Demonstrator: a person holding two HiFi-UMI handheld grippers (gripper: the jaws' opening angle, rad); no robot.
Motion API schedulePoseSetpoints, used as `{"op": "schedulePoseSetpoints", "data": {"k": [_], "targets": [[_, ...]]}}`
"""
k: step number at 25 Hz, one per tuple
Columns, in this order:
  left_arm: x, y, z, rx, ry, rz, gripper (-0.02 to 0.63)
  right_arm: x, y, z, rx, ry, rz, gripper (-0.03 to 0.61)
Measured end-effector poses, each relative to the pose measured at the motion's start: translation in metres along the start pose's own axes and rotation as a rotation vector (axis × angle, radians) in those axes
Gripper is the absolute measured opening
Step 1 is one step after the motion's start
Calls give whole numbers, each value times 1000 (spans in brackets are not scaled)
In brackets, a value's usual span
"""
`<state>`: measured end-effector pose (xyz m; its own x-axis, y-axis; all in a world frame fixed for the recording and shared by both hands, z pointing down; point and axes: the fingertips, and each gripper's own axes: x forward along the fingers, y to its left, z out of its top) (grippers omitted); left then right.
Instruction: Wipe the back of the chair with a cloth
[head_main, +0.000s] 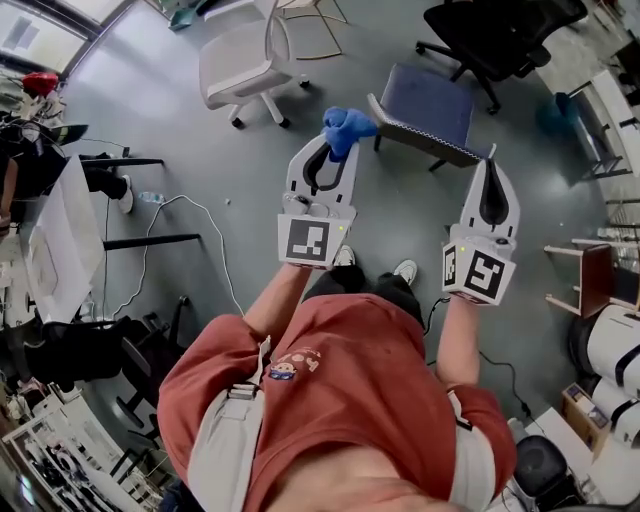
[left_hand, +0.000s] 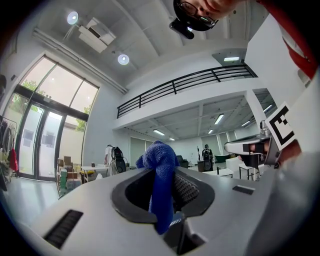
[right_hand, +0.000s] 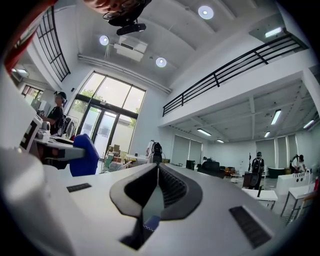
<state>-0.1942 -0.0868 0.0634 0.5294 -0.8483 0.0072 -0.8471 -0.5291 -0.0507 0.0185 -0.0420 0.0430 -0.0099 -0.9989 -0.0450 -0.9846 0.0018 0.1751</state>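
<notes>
In the head view a small chair with a dark blue seat (head_main: 430, 100) stands on the grey floor ahead, its mesh back (head_main: 425, 137) turned toward me. My left gripper (head_main: 336, 138) is shut on a bunched blue cloth (head_main: 348, 127), held just left of the chair back's left end. The left gripper view shows the cloth (left_hand: 161, 170) clamped between the jaws and sticking out past the left gripper (left_hand: 162, 150). My right gripper (head_main: 492, 160) hovers over the back's right end. In its own view the right gripper (right_hand: 158, 167) is shut with nothing in it.
A white office chair (head_main: 243, 60) stands to the far left and a black office chair (head_main: 500, 30) behind the blue one. A desk (head_main: 60, 240) is at the left, a cable (head_main: 165, 235) runs over the floor, and a wooden stool (head_main: 590, 278) is at the right.
</notes>
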Motion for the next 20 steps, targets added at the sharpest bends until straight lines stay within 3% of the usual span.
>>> {"op": "schedulePoseSetpoints", "data": {"k": [6, 13, 20], "targets": [[17, -16, -43, 27, 48, 54, 91, 18, -8, -41, 18, 34, 82, 25], [27, -31, -118, 41, 102, 81, 91, 32, 0, -109, 68, 36, 133, 25], [31, -48, -215, 91, 80, 94, 90, 30, 27, -218, 85, 88, 198, 25]]}}
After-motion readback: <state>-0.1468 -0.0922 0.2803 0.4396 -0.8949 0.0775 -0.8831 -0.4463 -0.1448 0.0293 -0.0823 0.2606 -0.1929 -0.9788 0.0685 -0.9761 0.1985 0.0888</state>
